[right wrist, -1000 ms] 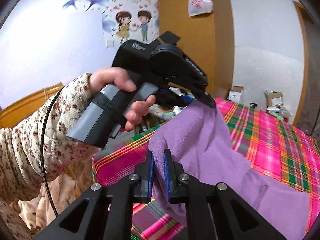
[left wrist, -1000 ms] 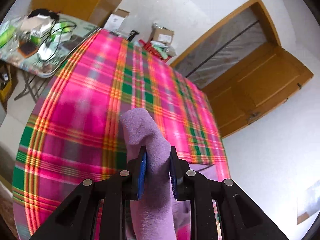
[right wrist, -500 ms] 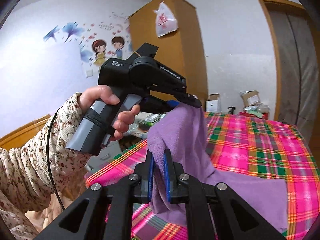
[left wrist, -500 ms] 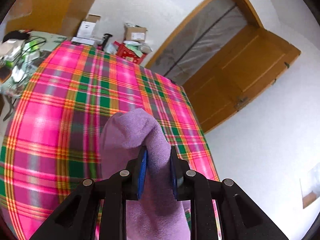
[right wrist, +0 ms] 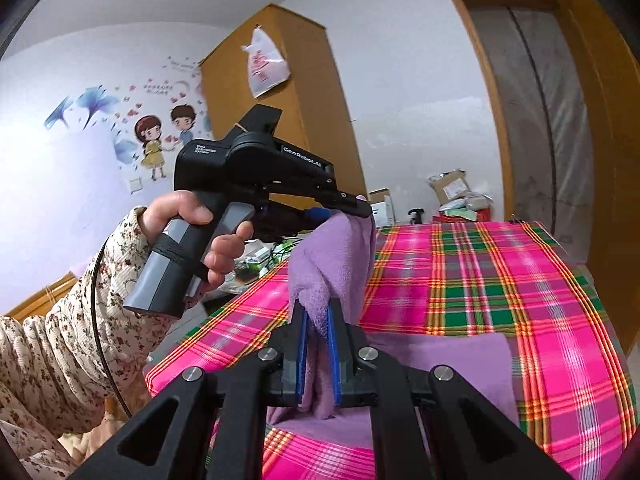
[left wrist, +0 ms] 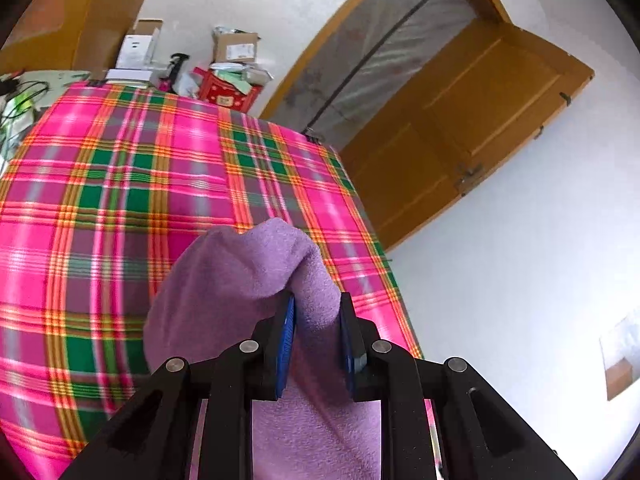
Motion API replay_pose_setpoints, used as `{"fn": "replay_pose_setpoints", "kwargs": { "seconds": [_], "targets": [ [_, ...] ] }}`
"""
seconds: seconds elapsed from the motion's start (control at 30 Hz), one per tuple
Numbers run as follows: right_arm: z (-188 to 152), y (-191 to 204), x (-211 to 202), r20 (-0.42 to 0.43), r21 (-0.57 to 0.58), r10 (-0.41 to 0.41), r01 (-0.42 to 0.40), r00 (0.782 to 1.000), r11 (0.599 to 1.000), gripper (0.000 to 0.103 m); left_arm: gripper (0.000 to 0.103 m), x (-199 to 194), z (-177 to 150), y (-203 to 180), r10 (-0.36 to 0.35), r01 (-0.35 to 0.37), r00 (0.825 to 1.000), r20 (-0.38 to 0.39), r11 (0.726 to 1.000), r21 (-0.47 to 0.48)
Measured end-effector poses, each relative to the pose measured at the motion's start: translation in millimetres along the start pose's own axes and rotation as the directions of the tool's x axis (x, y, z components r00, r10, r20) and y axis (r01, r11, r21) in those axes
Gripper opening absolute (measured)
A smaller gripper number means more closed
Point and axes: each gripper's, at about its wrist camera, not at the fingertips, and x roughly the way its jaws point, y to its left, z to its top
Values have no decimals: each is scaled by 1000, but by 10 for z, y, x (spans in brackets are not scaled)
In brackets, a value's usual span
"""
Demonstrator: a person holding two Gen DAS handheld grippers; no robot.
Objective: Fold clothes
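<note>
A purple fleece garment point(left wrist: 240, 280) is held up over a bed covered with a pink, green and orange plaid blanket point(left wrist: 100, 184). My left gripper point(left wrist: 316, 312) is shut on a bunched edge of the garment. My right gripper point(right wrist: 317, 320) is shut on another part of the same purple garment point(right wrist: 332, 256). In the right wrist view the left gripper point(right wrist: 352, 208) is held in a hand up and to the left, pinching the cloth's top. The garment's lower part point(right wrist: 452, 356) lies on the plaid blanket point(right wrist: 500, 272).
Cardboard boxes and a red box point(left wrist: 228, 92) stand on the floor beyond the bed's far end. A wooden door point(left wrist: 472, 128) stands open at the right. A cluttered side table point(left wrist: 16, 100) is at the left. A wooden wardrobe point(right wrist: 288, 120) stands behind.
Both grippers have lifted and tilted upward with the purple garment still clamped. More of the door and walls is in view, and the cloth hangs more steeply between the grippers.
</note>
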Motion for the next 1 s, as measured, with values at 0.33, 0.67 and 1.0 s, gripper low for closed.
{"fn": "replay_pose_setpoints", "kwargs": {
  "seconds": [0.33,0.67,1.0],
  "targets": [
    [-142,-408,-145,-14,73,-100,101,995,992,9,22,558,-2,-281,5,-2,996,-84,1000,30],
    [-344,-843,-122,-70,141,-184,192,981,971,9,21,1158,-39,-440,30,-16,986,-166,996,85],
    [-536,-1191,-33,-151,185,-239,265,959,946,9,16,1517,-124,-457,8,16,974,-226,994,104]
  ]
}}
